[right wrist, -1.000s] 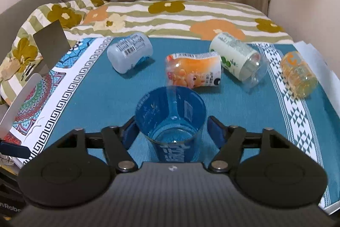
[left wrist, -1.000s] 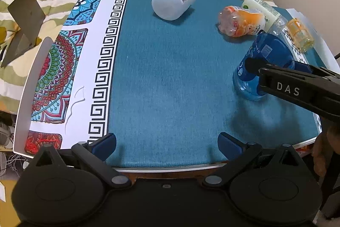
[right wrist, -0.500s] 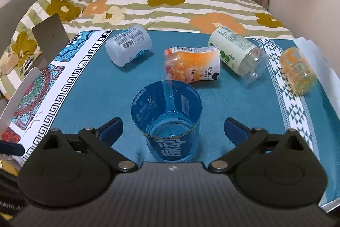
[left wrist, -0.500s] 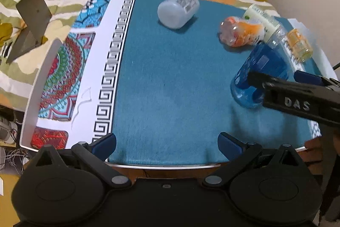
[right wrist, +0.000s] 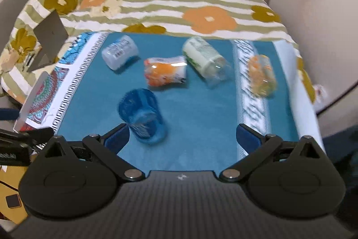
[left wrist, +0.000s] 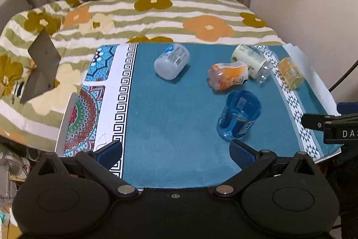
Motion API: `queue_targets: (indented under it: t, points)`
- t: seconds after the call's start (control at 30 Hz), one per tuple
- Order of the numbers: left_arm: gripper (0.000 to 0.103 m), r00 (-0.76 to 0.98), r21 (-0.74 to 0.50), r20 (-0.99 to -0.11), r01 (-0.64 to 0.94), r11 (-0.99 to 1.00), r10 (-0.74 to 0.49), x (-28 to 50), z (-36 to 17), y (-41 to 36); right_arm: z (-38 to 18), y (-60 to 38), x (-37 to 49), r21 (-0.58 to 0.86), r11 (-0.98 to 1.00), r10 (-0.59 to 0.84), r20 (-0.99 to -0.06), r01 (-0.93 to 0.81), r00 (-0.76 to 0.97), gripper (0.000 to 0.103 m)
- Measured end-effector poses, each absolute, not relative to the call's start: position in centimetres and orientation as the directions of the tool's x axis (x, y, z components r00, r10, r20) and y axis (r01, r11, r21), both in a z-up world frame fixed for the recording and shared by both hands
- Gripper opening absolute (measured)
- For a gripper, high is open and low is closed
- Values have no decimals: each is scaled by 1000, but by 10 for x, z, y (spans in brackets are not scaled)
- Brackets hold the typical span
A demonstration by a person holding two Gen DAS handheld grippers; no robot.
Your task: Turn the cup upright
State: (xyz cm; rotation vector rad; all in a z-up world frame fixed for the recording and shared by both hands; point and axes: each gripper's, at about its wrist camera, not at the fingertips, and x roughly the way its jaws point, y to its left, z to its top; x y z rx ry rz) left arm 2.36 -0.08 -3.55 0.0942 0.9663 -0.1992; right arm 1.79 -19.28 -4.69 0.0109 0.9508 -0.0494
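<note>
A blue see-through cup [left wrist: 239, 114] stands upright, mouth up, on the teal cloth [left wrist: 170, 118]; it also shows in the right wrist view [right wrist: 142, 114]. My right gripper [right wrist: 182, 134] is open and empty, drawn back to the cloth's near edge, with the cup just beyond its left finger [right wrist: 117, 136]. My left gripper [left wrist: 175, 152] is open and empty at the near edge, the cup just beyond its right finger [left wrist: 242, 152]. Part of the right gripper [left wrist: 329, 124] shows at the right in the left wrist view.
Several cups lie on their sides at the back: a white one [right wrist: 119, 52], an orange one [right wrist: 166, 71], a green-labelled one [right wrist: 204, 58] and a yellow-orange one [right wrist: 261, 74]. A floral bedspread [right wrist: 170, 6] lies behind. A patterned mat [left wrist: 89, 104] covers the left.
My right gripper opened, let go of the upright blue cup and pulled back and to the right. The left gripper rose and tilted up, showing more of the bed.
</note>
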Motion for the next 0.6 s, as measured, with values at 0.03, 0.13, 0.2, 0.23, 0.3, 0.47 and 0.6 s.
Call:
queue_targets:
  t: [0.03,0.13,0.2,0.23,0.3,0.47,0.6]
  points:
    - [103,557,-8,-820,211,977,-127,22,-34,-3,-46,-196,15,-17,998,-46,-820,56,570,103]
    - [103,572,-11,-809,211,977,-133,17,-32,-9,-46,-205,6,-10,997,-51,-828,76,558,103]
    - [103,577,-9,-806,212,977,-132,15,-31,-12,-47,-208,0,-2,997,-47,-831,81,554,103]
    - [103,583,-6,-802,214,977,-132,14,-30,-13,-47,-209,-3,-1,997,-47,-833,83,552,103]
    - [103,594,6,-794,225,974,-133,10,-30,-15,-48,-211,-8,7,995,-47,-833,95,552,103]
    - [103,604,30,-788,229,973,-117,7,-29,-21,-52,-214,-13,8,994,-51,-836,106,546,103]
    - [103,611,37,-783,231,972,-116,5,-28,-22,-51,-214,-13,12,994,-48,-835,106,548,103]
